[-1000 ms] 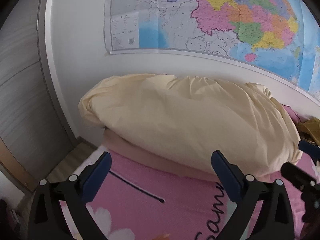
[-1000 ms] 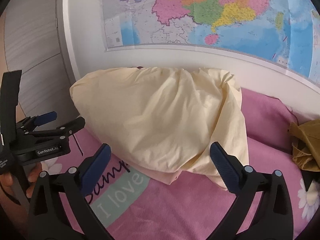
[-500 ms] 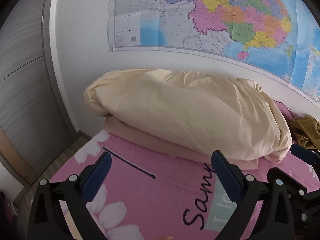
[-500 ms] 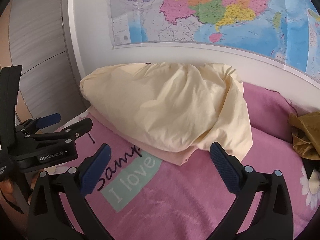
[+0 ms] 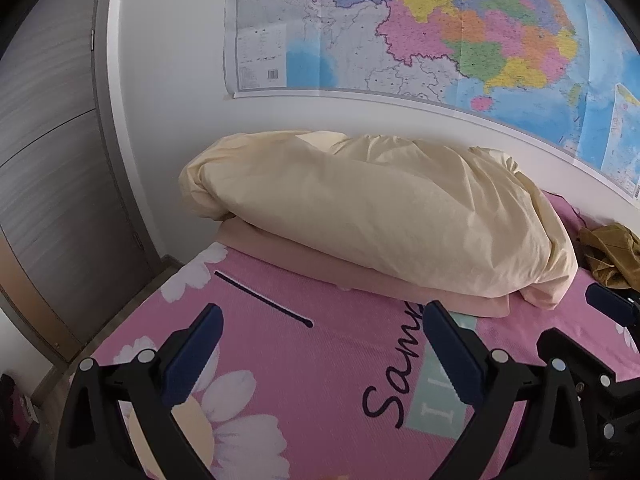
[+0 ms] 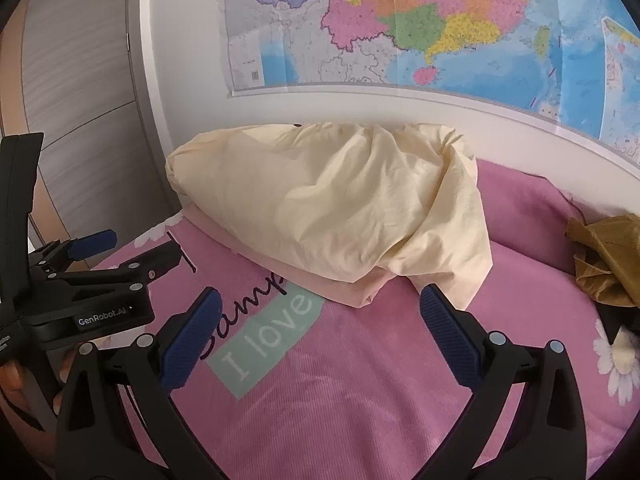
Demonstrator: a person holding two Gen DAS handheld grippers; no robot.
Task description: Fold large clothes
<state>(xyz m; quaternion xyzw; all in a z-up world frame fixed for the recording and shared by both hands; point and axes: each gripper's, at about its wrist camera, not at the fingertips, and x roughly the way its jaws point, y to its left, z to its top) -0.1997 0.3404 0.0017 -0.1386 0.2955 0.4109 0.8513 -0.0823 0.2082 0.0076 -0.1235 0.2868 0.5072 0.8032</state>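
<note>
- Lying crumpled at the right edge of both views, the olive-gold garment (image 5: pixel 612 254) (image 6: pixel 604 264) sits on the bed near the wall, well apart from both tools.
- Left tool (image 5: pixel 318 350) hangs released over the pink sheet (image 5: pixel 320 360), fingers spread wide, nothing between them.
- Right tool (image 6: pixel 316 340) is likewise released and empty, above the "I love" panel (image 6: pixel 266 340) printed on the sheet.
- In the right view the left tool (image 6: pixel 128 250) shows at the left edge, held in a hand (image 6: pixel 16 380); in the left view part of the right tool shows at the right edge.
- A cream duvet (image 5: pixel 372 216) (image 6: pixel 332 204) is bunched against the wall, resting on a folded peach blanket (image 5: pixel 320 264).
- White daisies (image 5: pixel 224 420) are printed on the sheet.
- A coloured map (image 5: pixel 460 28) (image 6: pixel 400 20) hangs on the white wall above the bed.
- A grey wardrobe (image 5: pixel 44 160) stands to the left.
</note>
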